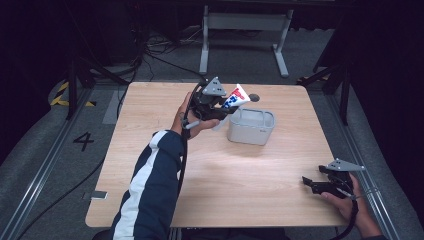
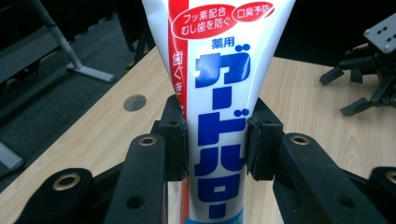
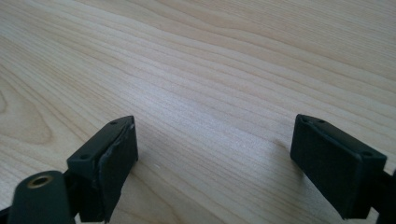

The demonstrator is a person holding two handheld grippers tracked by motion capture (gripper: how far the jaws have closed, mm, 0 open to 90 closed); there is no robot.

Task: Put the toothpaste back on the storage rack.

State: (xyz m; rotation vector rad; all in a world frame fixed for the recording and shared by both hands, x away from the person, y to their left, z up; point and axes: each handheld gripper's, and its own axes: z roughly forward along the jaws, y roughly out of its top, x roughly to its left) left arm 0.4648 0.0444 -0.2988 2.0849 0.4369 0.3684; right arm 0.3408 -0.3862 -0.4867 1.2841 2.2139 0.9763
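Note:
A white toothpaste tube (image 1: 236,97) with blue and red print is held in the air just left of and above a grey bin (image 1: 251,126). My left gripper (image 1: 226,106) is shut on it. In the left gripper view both pads press the sides of the tube (image 2: 219,107), which runs up out of the frame, and the left gripper (image 2: 215,144) holds it over the wooden table (image 2: 299,112). My right gripper (image 1: 309,183) rests near the table's front right corner. In the right gripper view the right gripper (image 3: 215,161) stands open, with bare wood between its jaws.
The grey bin stands at the middle rear of the table (image 1: 235,185). A round hole (image 2: 135,102) pierces the tabletop near its edge. Metal frame legs (image 1: 245,35) and cables (image 1: 150,50) lie on the floor behind the table.

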